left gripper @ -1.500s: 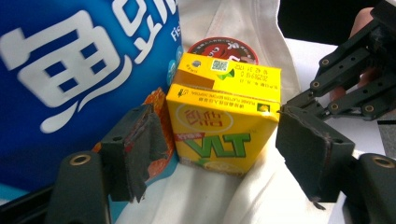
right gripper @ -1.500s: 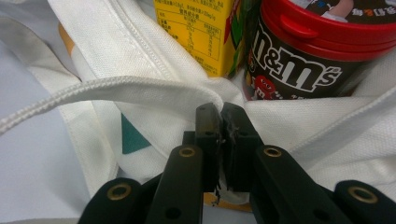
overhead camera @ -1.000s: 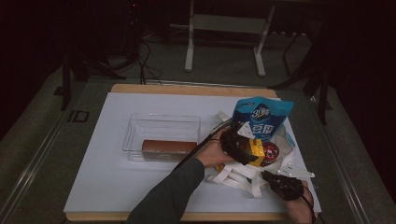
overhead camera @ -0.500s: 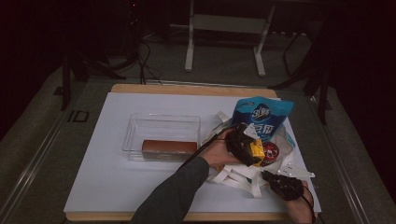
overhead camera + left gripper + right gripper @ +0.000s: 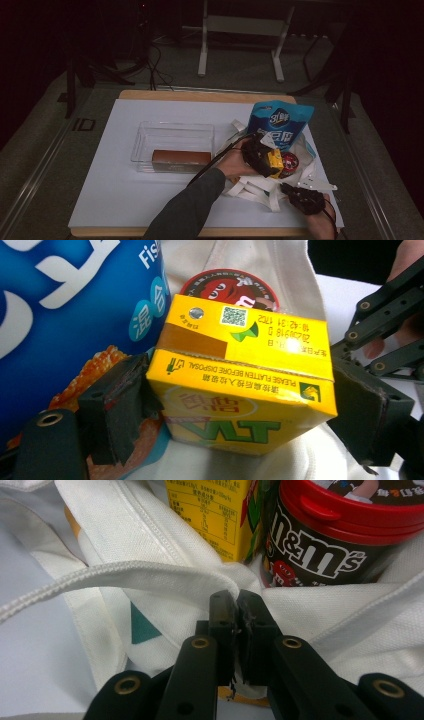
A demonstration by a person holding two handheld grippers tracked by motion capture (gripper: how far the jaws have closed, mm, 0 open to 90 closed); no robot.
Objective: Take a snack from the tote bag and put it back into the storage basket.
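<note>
A yellow drink carton (image 5: 240,390) lies tilted on the white cloth bag (image 5: 240,260), between the jaws of my left gripper (image 5: 240,405). The jaws have just been opening and the pads stand close beside the carton's ends without pressing. In the high view the left gripper (image 5: 260,155) and carton (image 5: 274,162) are over the bag (image 5: 250,187), beside a red-lidded M&M's tub (image 5: 289,162). A blue snack pouch (image 5: 280,122) stands behind them. My right gripper (image 5: 236,605) is shut on the bag's hem (image 5: 165,580), near the table's front right (image 5: 302,197).
A clear plastic bin (image 5: 145,145) sits left of the bag on the white table top (image 5: 100,200), with a brown box (image 5: 181,160) inside it. The bag's straps (image 5: 272,200) trail toward the front edge. A metal stand (image 5: 240,25) stands beyond the table.
The left hand with the carton has edged slightly toward the tub. The right hand and the bag's hem have kept still.
</note>
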